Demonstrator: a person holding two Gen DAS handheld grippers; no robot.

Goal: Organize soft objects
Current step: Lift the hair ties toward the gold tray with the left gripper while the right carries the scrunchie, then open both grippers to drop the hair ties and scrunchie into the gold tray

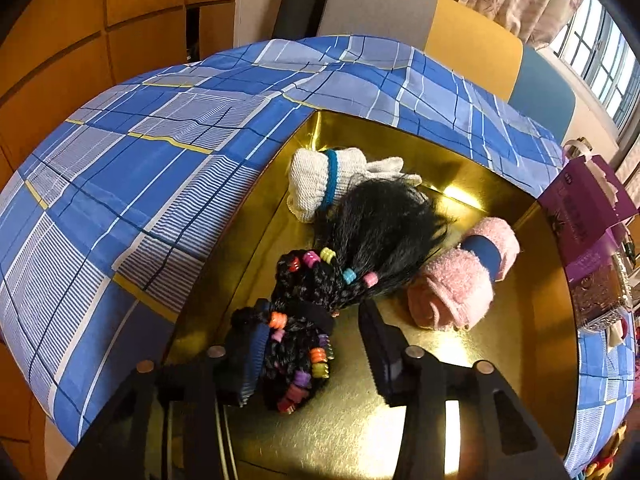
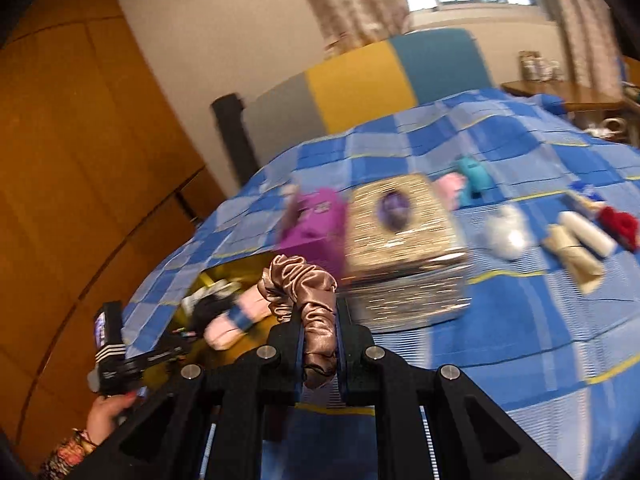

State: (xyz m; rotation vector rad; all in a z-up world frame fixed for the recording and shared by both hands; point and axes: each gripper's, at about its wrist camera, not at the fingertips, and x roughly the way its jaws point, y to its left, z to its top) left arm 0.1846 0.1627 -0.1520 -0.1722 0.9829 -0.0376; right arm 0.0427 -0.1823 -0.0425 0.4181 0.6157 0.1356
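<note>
A gold tray [image 1: 460, 364] lies sunk in the blue checked bedsheet [image 1: 140, 184]. In it are a black braided hairpiece with coloured beads [image 1: 372, 228], a white knit roll with a teal band [image 1: 316, 184] and a pink fluffy roll with a blue band [image 1: 456, 284]. My left gripper [image 1: 312, 344] is open over the tray; the braid's end rests against its left finger, and the right finger stands clear of it. My right gripper [image 2: 319, 314] is shut on a bronze satin scrunchie [image 2: 316, 296], held above the bed just right of the tray [image 2: 212, 276].
A glittery gold box [image 2: 404, 248] and a purple bag [image 2: 316, 220] stand beside the tray. Several small rolls and soft items [image 2: 576, 256] lie on the sheet to the right. A wooden wardrobe [image 2: 80, 160] stands on the left, a padded headboard [image 2: 360, 80] behind.
</note>
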